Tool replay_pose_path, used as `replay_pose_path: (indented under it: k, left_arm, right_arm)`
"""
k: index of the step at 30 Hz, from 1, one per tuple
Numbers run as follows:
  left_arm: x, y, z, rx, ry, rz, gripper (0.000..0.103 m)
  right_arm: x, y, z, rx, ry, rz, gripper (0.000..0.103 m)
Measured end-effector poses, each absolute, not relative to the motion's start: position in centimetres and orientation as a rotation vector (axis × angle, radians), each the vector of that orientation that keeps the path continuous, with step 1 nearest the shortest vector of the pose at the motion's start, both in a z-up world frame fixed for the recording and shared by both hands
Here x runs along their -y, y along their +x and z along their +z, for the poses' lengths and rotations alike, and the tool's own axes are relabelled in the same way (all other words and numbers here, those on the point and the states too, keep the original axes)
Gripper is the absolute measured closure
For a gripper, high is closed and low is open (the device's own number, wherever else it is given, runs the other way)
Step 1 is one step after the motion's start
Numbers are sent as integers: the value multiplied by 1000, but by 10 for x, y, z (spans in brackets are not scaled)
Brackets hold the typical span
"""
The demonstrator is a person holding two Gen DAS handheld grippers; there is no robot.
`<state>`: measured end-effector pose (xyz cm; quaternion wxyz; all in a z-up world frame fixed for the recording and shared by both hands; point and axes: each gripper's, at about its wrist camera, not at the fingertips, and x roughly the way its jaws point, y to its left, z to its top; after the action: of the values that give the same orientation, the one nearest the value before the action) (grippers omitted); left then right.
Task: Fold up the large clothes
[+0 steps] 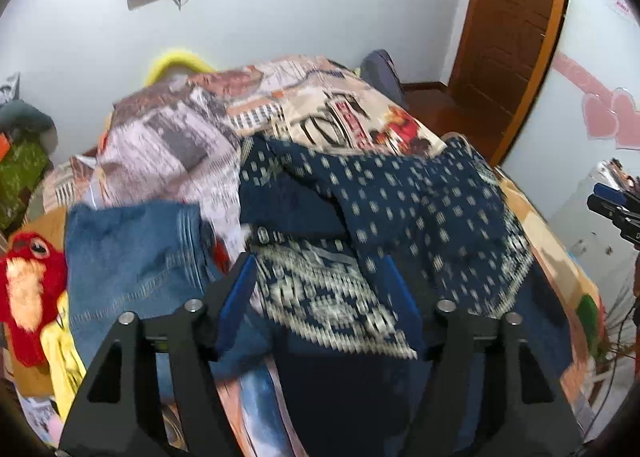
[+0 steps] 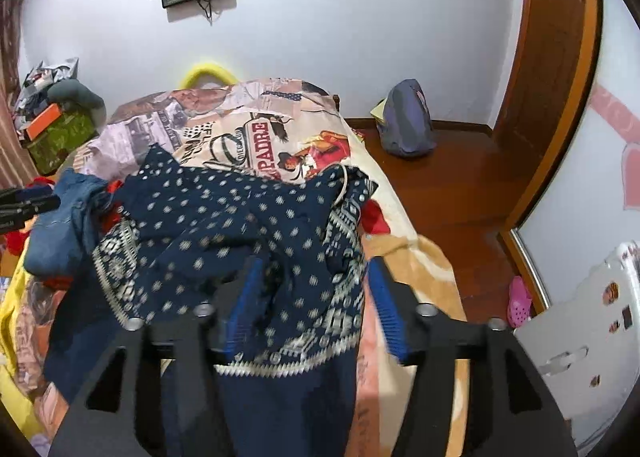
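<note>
The bed [image 2: 404,249] fills both views, its printed cover running away toward 12 o'clock. On it, near the foot, lies the navy garment [image 2: 240,225], a dotted and patterned piece heaped loosely and not yet flat. In the right wrist view it spreads from about 9 o'clock to 1 o'clock of the jaws; its long axis seems to run across the bed, roughly 9 to 3, though the bunching makes that a judgement. Its plain dark hem end points back toward 6 o'clock, under the camera.

A pair of jeans [image 1: 132,253] lies just beside the garment at 10 o'clock in the left wrist view, with a red plush toy [image 1: 28,281] at 9 o'clock.

The left gripper [image 1: 320,297] hangs over the garment's patterned band, jaws parted about halfway, with cloth showing between the blue pads but no pad pressing on it. The right gripper [image 2: 316,305] sits likewise over the garment's right edge, jaws about half open, holding nothing.

Both grippers look equally near. The coming move likely turns on each one reaching an outer end of the 9-to-3 axis, left to 9, right to 3.
</note>
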<state>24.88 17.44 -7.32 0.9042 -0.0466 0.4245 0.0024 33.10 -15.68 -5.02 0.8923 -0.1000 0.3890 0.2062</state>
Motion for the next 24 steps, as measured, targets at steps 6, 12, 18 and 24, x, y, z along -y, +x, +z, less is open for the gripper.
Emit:
replay_pose_path:
  k: [6,12,18,24]
  left_arm:
    - [-177,209,-109,-975,-155,-31,37]
    - [-177,178,-151,-1091,-188,-53,37]
    - [-180,155,-186,-1176,-321,-73,37]
    - [-178,140,-206,-1188,-483,-96,37]
  right_arm:
    - [168,299,-65,-865,-205,435,47]
    - [180,279,-98,-947,-200,421,47]
    - [194,269,-143,-1070,-156,394,47]
    - [206,262,-176,-1161,-117,388,47]
